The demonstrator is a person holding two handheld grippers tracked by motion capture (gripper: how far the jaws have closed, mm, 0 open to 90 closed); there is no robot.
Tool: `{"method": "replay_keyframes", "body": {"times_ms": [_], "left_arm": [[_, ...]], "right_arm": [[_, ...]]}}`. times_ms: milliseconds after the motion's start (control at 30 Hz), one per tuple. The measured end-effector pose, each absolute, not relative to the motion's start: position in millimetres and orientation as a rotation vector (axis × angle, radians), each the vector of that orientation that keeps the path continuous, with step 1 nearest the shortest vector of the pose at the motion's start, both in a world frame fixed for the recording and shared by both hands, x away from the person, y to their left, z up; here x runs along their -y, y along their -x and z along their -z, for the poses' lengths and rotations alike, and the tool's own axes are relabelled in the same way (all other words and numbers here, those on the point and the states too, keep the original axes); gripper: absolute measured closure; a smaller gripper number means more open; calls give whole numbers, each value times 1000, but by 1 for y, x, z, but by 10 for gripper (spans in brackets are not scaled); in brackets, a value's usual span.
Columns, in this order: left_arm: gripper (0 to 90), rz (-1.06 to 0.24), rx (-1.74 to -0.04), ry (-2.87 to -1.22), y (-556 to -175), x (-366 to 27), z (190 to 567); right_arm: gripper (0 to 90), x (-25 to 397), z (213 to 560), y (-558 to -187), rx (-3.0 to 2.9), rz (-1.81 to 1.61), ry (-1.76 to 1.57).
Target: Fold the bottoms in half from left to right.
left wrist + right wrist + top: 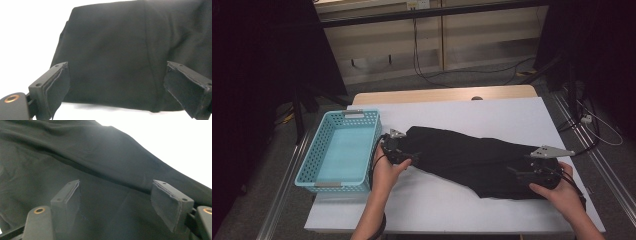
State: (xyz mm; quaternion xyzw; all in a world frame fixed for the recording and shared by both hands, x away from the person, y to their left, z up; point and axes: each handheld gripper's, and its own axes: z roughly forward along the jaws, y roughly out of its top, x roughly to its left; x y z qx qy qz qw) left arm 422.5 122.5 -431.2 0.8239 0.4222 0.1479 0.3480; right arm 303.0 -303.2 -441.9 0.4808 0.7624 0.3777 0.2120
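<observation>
Fingers (56, 86) of the left gripper (404, 156) are standing spread wide, a folded end of the black garment (472, 157) lying between and just beyond them on the white table (492, 112). Likewise the right gripper (532, 175) is hanging with jaws spread over the cloth's other end, pinching nothing. Being soft, light and limp, the garment will likely be sagging when lifted; taking hold at the thicker folded edges looks safest. A blue basket (319, 175) is sitting behind the left fingers.
</observation>
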Motion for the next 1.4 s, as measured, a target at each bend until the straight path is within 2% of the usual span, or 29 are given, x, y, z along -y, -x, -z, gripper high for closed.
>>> {"method": "replay_keyframes", "body": {"times_ms": [733,833,1033,1133,1233,1333,1400], "left_arm": [[105,-449,-1182,-2149,-442,-130,454],[64,-434,-1193,-2115,-442,-130,460],[74,-434,-1206,-2103,-440,-129,461],[172,-409,-1209,-2130,-439,-127,455],[448,-342,-1208,-2138,-436,-123,450],[494,-347,-1229,-2132,-437,-122,449],[584,-338,-1251,-2136,-438,-124,447]], "right_arm": [[231,298,440,-303,-2134,-1087,-1320],[231,296,439,-302,-2139,-1092,-1309],[231,296,437,-301,-2131,-1099,-1311],[231,297,437,-301,-2127,-1102,-1311],[231,297,438,-301,-2136,-1095,-1316],[231,296,439,-302,-2142,-1090,-1315],[231,297,438,-302,-2136,-1095,-1314]]}}
